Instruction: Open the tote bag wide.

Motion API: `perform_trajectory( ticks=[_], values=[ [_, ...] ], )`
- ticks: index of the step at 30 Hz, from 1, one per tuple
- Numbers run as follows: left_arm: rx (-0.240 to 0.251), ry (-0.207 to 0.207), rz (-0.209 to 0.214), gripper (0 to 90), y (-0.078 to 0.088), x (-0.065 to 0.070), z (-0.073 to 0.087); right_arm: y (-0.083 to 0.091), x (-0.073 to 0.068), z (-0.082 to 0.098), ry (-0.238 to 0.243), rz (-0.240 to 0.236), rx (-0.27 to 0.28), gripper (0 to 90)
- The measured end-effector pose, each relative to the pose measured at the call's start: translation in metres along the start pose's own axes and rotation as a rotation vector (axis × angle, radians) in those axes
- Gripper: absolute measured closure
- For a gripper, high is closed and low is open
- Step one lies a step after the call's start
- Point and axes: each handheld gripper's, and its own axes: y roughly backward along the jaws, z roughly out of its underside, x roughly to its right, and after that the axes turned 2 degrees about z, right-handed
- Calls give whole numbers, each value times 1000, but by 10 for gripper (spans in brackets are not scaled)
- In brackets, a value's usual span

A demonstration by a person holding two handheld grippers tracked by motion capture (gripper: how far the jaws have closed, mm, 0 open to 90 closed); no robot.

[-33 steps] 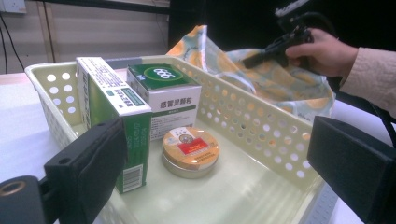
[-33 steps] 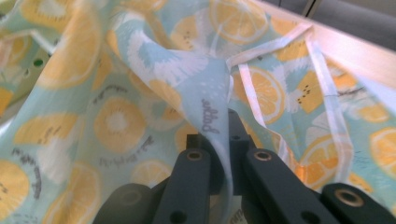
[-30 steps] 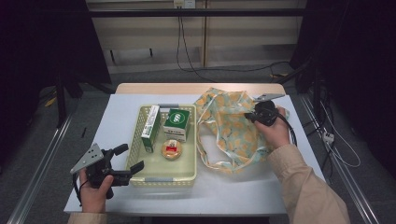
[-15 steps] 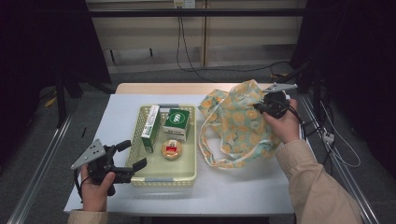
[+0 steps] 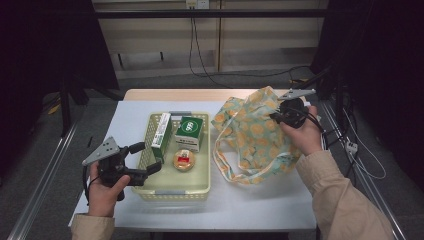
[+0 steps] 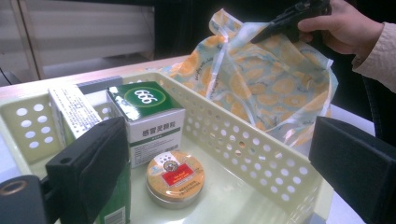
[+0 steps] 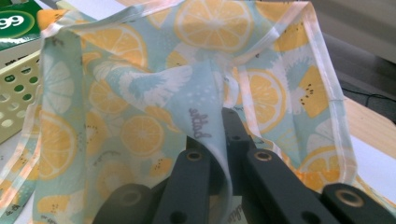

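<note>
Fabric of the bag (image 5: 252,135) was pinched by the closed right gripper (image 5: 281,116) and held up, while the open, empty left gripper (image 5: 145,160) was kept beside the basket (image 5: 200,172), nearer the tin (image 5: 183,160).

White-topped table (image 5: 260,210) with a wooden far edge, centre of the frame. Directly on it: a pale yellow perforated basket (image 5: 172,187) at centre left, and a lemon-print cloth bag (image 5: 250,145) at centre right, its lower part resting on the surface.

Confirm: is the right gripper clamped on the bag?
Yes. The right gripper has its jaws shut on the lemon-print bag, fabric pinched between them.
</note>
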Motion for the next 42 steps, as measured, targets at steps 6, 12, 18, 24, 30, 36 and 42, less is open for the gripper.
perform_trajectory(
  ticks=[6,12,18,24,30,36,42],
  values=[
    [-18,-7,48,49,-17,-3,-16,-1,-2,0,-2,-10,-4,899],
    [-66,-15,90,49,-39,-6,-22,-1,-2,0,-9,-8,-6,899],
    [-97,-16,125,45,-56,-7,-19,-4,-1,3,-25,-14,-11,899],
    [-98,-15,130,34,-66,-7,-17,-13,6,6,-58,-35,-23,899],
    [-124,-2,132,40,-74,-12,-17,-26,14,9,-97,-39,-29,899],
    [-151,1,133,51,-80,-15,-15,-28,16,9,-110,-38,-31,899],
    [-176,-10,124,54,-87,-13,-12,-27,15,10,-102,-37,-40,899]
  ],
)
